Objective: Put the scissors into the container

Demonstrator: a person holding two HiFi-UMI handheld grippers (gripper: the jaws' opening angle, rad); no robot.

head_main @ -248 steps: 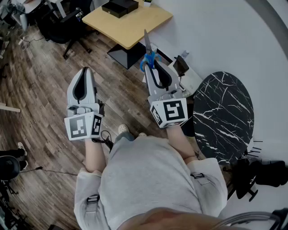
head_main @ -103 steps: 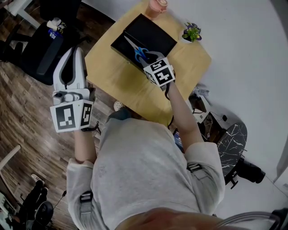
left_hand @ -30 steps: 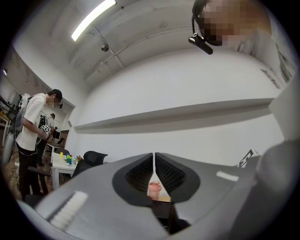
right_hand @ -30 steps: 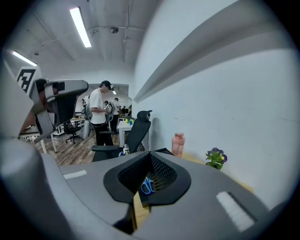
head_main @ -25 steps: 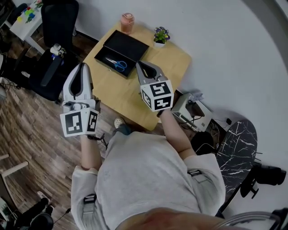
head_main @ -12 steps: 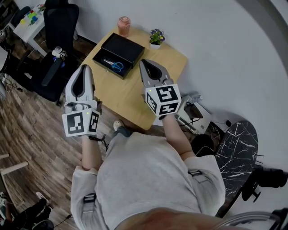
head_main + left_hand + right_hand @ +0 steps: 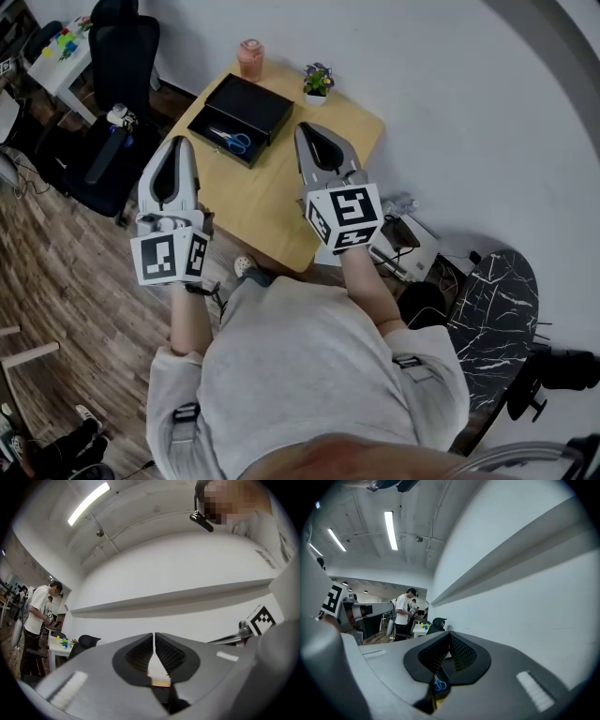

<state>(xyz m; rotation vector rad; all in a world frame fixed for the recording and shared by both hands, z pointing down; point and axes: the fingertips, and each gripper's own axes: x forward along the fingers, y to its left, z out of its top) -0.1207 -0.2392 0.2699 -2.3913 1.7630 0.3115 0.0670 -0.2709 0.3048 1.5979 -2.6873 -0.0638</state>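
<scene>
The blue-handled scissors (image 7: 228, 140) lie inside the black container (image 7: 253, 100), an open shallow box at the far left of the wooden table (image 7: 281, 183). My right gripper (image 7: 306, 128) hovers over the table's middle, to the right of the box, shut and holding nothing. Through the gap under its jaws, the right gripper view shows the scissors (image 7: 439, 685) in the box. My left gripper (image 7: 177, 142) is held over the table's left edge, near the box's front corner, shut and holding nothing. In the left gripper view its jaws (image 7: 153, 635) meet at the tips.
A pink cup (image 7: 249, 58) and a small potted plant (image 7: 318, 80) stand at the table's far edge. A black office chair (image 7: 131, 56) and a white side table (image 7: 66, 47) are to the left. A dark marble round table (image 7: 502, 300) is at right. A person (image 7: 403, 612) stands in the distance.
The right gripper carried the scissors to the black box, left them inside and drew back shut. Over the last second both grippers and the view shifted slightly away from the table.
</scene>
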